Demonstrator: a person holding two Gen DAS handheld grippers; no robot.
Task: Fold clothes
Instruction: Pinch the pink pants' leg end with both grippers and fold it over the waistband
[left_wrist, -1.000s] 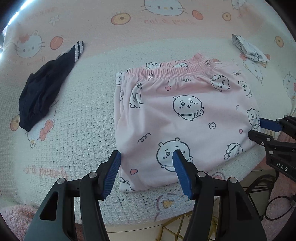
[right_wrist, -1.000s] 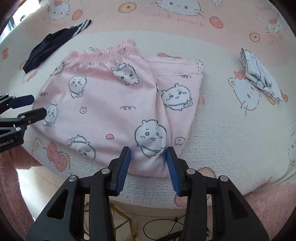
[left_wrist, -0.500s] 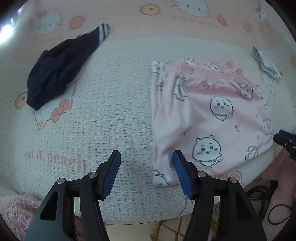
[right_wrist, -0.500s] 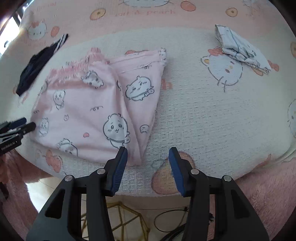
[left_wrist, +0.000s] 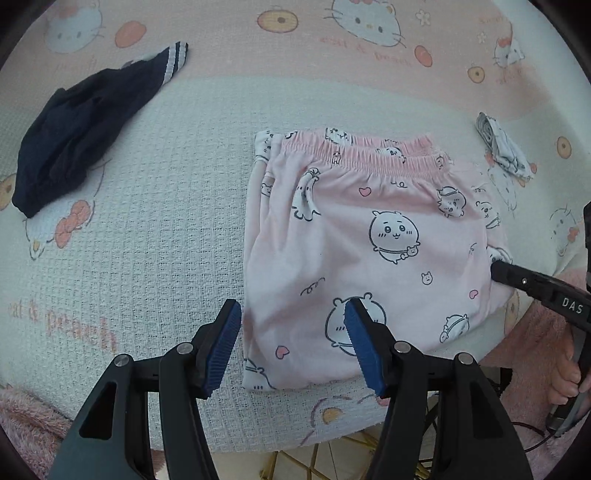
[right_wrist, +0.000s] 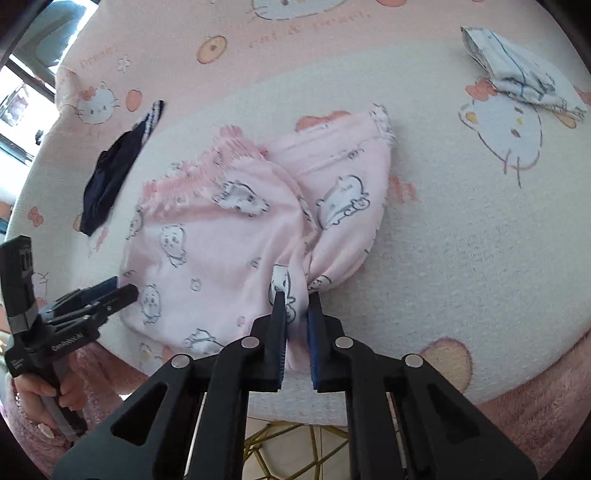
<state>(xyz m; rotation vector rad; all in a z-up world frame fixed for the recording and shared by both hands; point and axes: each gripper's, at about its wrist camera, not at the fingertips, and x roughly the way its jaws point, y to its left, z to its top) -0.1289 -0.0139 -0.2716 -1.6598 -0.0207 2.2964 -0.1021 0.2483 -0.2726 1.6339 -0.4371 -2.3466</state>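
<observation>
Folded pink cartoon-print pants (left_wrist: 369, 251) lie on the white waffle blanket (left_wrist: 155, 229), waistband at the far side. My left gripper (left_wrist: 293, 314) hangs open above their near left corner, one pad over the blanket and one over the fabric, nothing pinched. The right gripper (right_wrist: 296, 297) has its jaws closing tight on the pants (right_wrist: 221, 240) at their near right corner, and the cloth bunches up between the blue pads. In the left wrist view, the right gripper (left_wrist: 498, 267) sits at the pants' right edge. The left gripper (right_wrist: 118, 290) shows at the pants' left side.
A dark navy garment (left_wrist: 74, 125) lies at the far left and a small folded white cloth (left_wrist: 502, 147) at the far right. The blanket's near edge drops off below the grippers, with a gold wire frame (right_wrist: 280, 443) beneath. A hand in fluffy pink sleeves (right_wrist: 40, 395) holds each tool.
The right gripper went from open beside the pants' near right corner to shut on it, and the fabric there is now gathered and raised. The left gripper shifted back over the near left corner, still open.
</observation>
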